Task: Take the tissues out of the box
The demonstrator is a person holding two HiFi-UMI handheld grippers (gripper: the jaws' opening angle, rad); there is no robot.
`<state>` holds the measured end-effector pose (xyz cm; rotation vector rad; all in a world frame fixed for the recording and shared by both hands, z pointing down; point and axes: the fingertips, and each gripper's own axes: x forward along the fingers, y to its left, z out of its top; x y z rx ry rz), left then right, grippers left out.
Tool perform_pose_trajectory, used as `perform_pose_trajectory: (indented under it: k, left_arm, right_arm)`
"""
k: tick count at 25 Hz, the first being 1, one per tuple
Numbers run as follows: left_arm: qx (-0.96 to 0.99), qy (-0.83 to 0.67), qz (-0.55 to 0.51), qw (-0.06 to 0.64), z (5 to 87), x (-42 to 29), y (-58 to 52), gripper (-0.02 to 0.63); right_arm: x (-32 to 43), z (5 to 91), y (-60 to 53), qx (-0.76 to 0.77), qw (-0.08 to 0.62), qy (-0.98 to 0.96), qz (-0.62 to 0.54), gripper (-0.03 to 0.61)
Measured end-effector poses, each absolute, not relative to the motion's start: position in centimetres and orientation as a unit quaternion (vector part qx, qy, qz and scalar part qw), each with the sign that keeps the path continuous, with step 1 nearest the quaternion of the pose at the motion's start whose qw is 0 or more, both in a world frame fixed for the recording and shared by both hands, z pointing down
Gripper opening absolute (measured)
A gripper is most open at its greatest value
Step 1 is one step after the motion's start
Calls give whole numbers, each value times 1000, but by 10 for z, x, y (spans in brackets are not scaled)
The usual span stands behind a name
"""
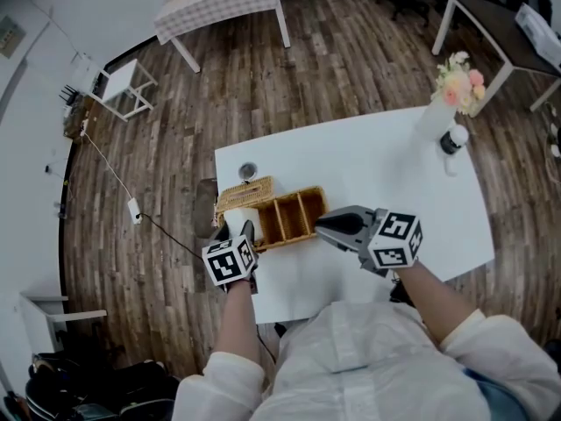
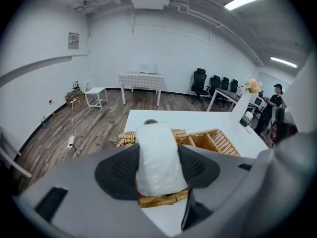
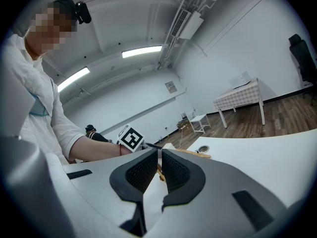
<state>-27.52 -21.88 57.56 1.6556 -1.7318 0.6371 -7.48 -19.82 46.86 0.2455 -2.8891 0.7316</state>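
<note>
A wicker basket (image 1: 289,219) with several compartments stands on the white table (image 1: 377,169). At the basket's left end my left gripper (image 1: 235,229) is shut on a white plastic-wrapped tissue pack (image 1: 242,218). In the left gripper view the tissue pack (image 2: 157,162) stands upright between the dark pads (image 2: 119,170), just above the basket (image 2: 215,140). My right gripper (image 1: 322,224) meets the basket's right end. Its jaws (image 3: 159,155) are shut, with a sliver of wicker showing between the pads.
A small round dark object (image 1: 248,172) lies on the table behind the basket. A vase of flowers (image 1: 458,86) and a small bottle (image 1: 452,140) stand at the far right corner. The table's left edge runs close beside the basket.
</note>
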Motion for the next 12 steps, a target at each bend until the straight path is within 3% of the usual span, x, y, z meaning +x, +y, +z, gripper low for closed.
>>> perform_pose_trajectory:
  k: [12]
  left_arm:
    - [658,-623,42,420,545,-230,-228,236]
  right_arm:
    - [-71,467,-200,94,66,-962,246,35]
